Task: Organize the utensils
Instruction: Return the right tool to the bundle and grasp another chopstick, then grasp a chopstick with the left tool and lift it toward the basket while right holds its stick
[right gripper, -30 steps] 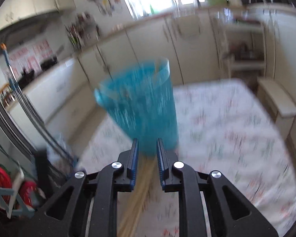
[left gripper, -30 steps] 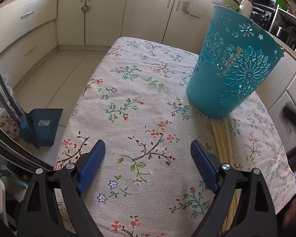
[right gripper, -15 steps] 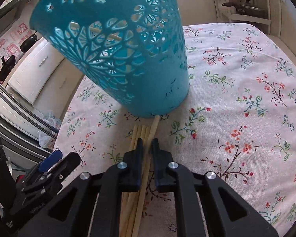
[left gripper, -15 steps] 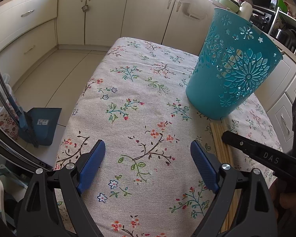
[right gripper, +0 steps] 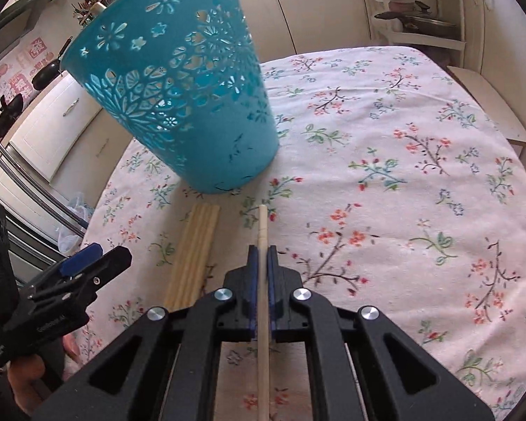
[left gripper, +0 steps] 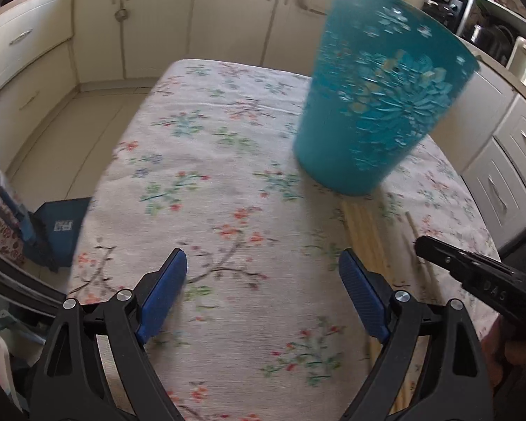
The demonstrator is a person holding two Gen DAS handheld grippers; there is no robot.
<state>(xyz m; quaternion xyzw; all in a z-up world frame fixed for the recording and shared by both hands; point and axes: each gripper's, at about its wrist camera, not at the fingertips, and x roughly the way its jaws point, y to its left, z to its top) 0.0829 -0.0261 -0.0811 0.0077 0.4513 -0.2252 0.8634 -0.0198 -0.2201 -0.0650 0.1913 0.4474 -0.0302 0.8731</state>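
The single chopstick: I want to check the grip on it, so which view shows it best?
The right wrist view: the single chopstick is sharp and centred, pinched between the right gripper jaws, apart from the bundle of chopsticks. The left wrist view is blurred and shows only its tip ahead of that gripper.

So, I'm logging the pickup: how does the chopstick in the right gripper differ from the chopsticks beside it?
The single chopstick is clamped between the right gripper's blue pads; the bundle of chopsticks lies untouched on the tablecloth. The single one stands apart; the bundle's sticks lie packed side by side. Both are pale wood, pointing toward the teal basket.
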